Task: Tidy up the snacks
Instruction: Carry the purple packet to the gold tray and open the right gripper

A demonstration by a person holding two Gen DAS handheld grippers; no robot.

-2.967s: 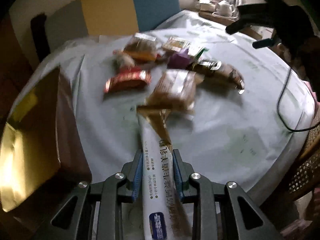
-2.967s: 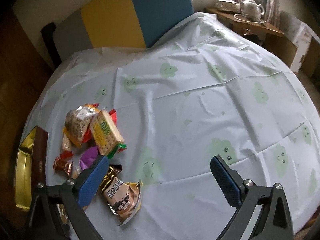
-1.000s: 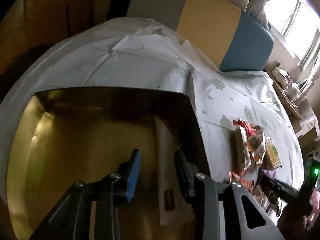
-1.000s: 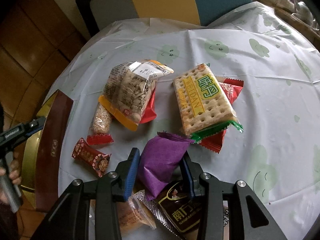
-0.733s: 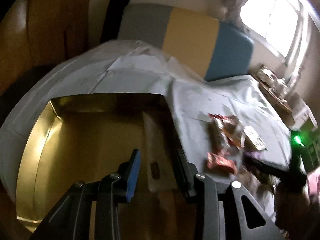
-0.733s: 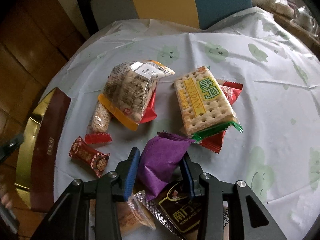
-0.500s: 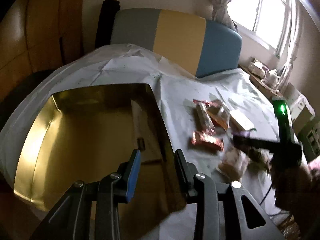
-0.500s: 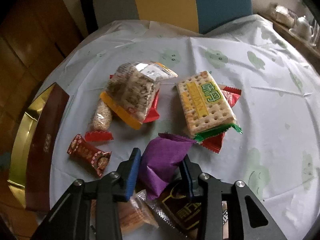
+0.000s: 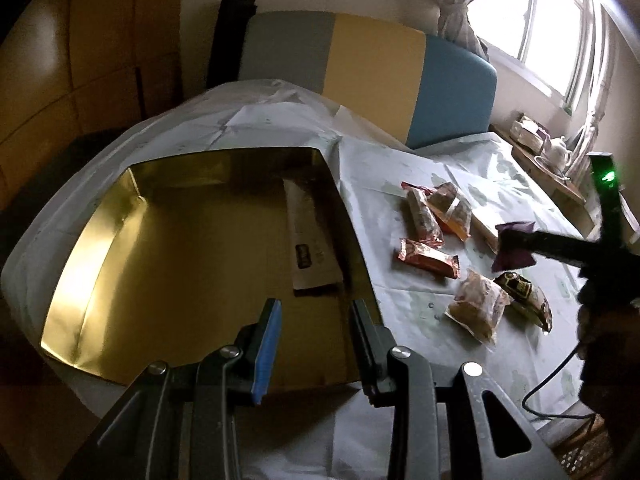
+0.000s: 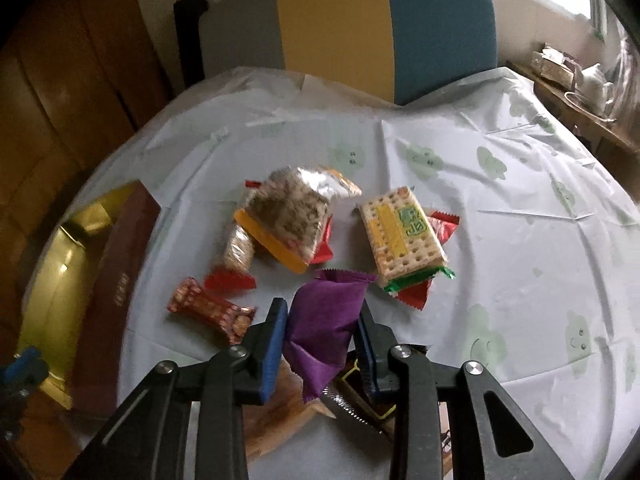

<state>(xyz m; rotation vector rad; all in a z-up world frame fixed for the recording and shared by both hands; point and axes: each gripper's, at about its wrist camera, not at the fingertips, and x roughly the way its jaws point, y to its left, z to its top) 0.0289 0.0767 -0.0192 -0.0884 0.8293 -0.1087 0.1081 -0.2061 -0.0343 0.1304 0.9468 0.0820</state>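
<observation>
A gold-lined box (image 9: 168, 240) with dark red sides (image 10: 116, 288) stands at the table's left. A long white snack packet (image 9: 310, 240) lies inside along its right wall. My left gripper (image 9: 314, 312) is open and empty above the box's near edge. My right gripper (image 10: 322, 320) is shut on a purple snack pouch (image 10: 326, 320) and holds it above the table; the pouch also shows in the left wrist view (image 9: 514, 246). Several snacks lie on the cloth: a cracker pack (image 10: 402, 236), a seed bag (image 10: 292, 216), a red candy bar (image 10: 212, 314).
The round table has a pale cloth with green faces (image 10: 500, 240). A grey, yellow and blue chair back (image 10: 348, 28) stands behind it. A side table with a teapot (image 10: 592, 80) is at the far right. A dark packet (image 9: 524, 294) and a brown snack bag (image 9: 478, 308) lie near the front.
My left gripper released the long white packet in the box and drew back. My right gripper closed on the purple pouch and has lifted it off the table.
</observation>
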